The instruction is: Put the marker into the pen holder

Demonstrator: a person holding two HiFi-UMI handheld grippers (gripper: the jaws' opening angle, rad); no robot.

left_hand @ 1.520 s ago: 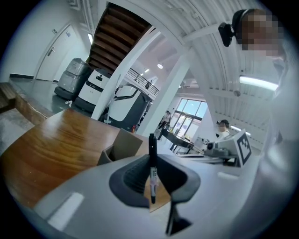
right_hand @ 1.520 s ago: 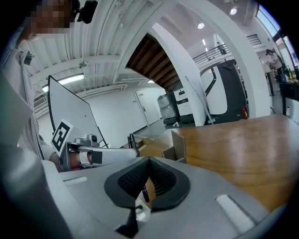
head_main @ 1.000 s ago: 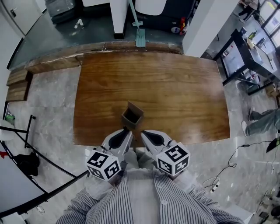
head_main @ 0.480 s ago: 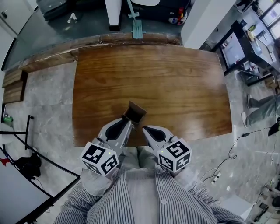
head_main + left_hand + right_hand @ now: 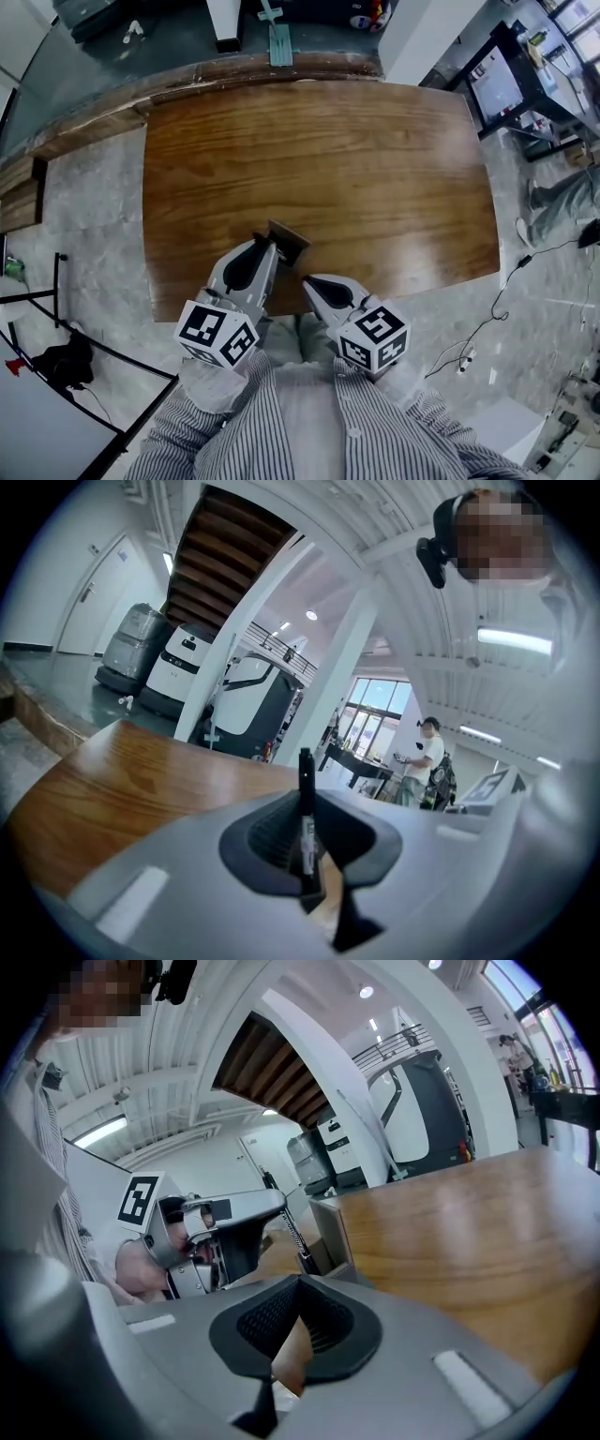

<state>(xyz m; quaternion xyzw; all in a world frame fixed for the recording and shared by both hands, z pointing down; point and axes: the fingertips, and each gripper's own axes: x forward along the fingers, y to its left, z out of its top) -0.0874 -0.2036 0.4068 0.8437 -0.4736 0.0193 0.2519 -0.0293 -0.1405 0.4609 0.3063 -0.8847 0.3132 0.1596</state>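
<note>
Left gripper (image 5: 265, 242), fingers pinching the marker (image 5: 305, 822), has advanced to the pen holder (image 5: 292, 242) just ahead: insertion comes next

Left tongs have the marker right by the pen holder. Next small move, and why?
Probably nudge the left tongs sideways toward the pen holder until the marker is over the opening, then lower. The marker is clamped, but in the right gripper view its lower end seems to sit beside the holder's wall, not inside it.

Pen holder (image 5: 291, 246) on table's (image 5: 375, 169) near edge
</note>
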